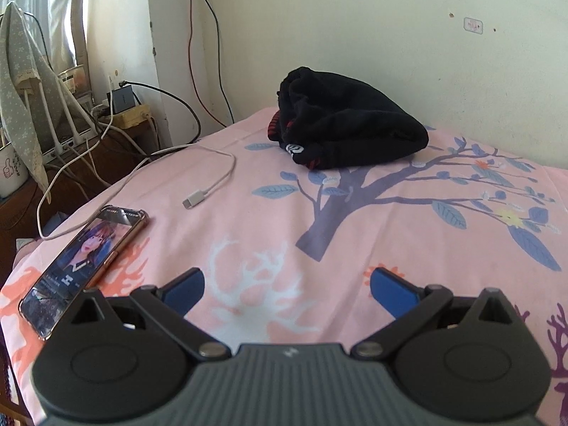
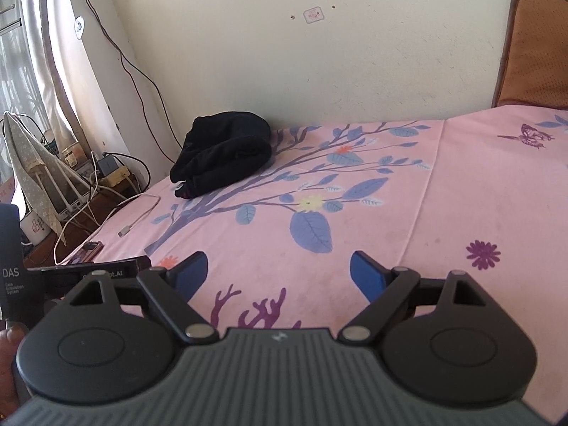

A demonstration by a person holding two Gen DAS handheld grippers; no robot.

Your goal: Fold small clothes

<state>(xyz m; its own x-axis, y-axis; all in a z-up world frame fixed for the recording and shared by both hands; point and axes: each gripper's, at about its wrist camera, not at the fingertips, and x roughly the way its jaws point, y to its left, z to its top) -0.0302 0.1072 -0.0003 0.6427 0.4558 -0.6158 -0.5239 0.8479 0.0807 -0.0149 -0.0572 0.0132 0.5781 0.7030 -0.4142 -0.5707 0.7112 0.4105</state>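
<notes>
A crumpled black garment (image 1: 346, 122) with red trim and a small white logo lies in a heap on the pink printed bedsheet (image 1: 269, 213), close to the wall. In the right wrist view the same black garment (image 2: 222, 154) sits far off at the bed's back left. My left gripper (image 1: 287, 285) hovers over the sheet well short of the heap, jaws wide apart with nothing between the blue pads. My right gripper (image 2: 278, 273) is also open and empty above the sheet (image 2: 390, 213), farther from the garment. The left gripper's body (image 2: 21, 266) shows at the left edge.
A phone (image 1: 85, 266) with a lit screen lies near the bed's left edge, beside a white charging cable (image 1: 209, 184). A side table (image 1: 71, 163) with chargers, wires and a mug stands left of the bed. An orange cushion (image 2: 532, 53) leans at the far right.
</notes>
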